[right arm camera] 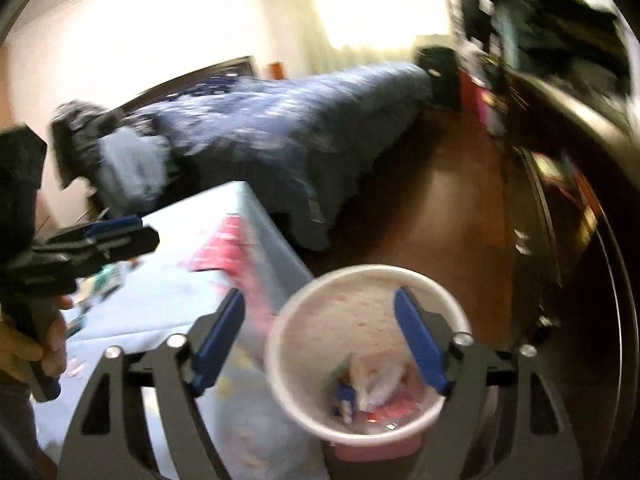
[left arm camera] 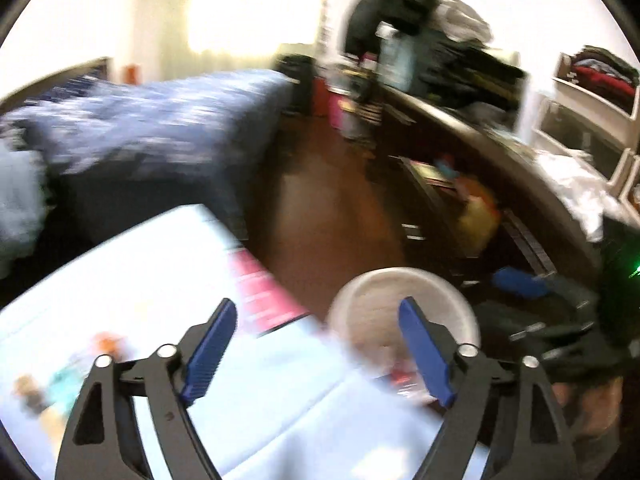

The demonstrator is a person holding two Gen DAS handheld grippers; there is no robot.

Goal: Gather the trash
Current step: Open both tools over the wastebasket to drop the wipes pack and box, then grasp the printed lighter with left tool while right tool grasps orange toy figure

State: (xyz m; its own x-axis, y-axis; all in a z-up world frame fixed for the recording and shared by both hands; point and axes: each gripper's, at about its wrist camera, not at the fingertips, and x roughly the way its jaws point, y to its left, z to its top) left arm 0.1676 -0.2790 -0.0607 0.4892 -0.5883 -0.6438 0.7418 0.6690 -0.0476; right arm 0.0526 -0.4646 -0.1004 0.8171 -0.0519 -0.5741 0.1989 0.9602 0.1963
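Both views are smeared by motion blur, so fine detail is lost. In the left wrist view, the left claw (left arm camera: 318, 354) has its blue-padded jaws spread wide apart with nothing between them; it hangs over the edge of a table covered in a pale blue cloth (left arm camera: 152, 280), which fills the frame from 7 to 9 o'clock. A pink-red printed sheet (left arm camera: 262, 292) lies on the cloth near its edge, and small colourful bits (left arm camera: 60, 380) at 8 o'clock are too blurred to name. The white wastebasket (left arm camera: 404, 312) stands on the brown wooden floor (left arm camera: 320, 208) just beside the table, at about 5 o'clock, partly behind the right-hand pad. In the right wrist view, the right claw (right arm camera: 320, 344) is likewise spread wide and empty, poised above the same wastebasket (right arm camera: 304, 320), whose round rim sits at 6 o'clock. Inside it lies the collected trash (right arm camera: 372, 392): crumpled white, red and blue wrappers at the bottom. At 9 o'clock in this view the left claw appears from the side, held by a hand (right arm camera: 48, 344) over the table. A bed with a dark blue patterned cover (right arm camera: 288, 128) stretches across the room at 11 to 12 o'clock, below a bright curtained window (right arm camera: 376, 8). A dark cluttered cabinet (right arm camera: 560, 184) runs along 2 to 4 o'clock.
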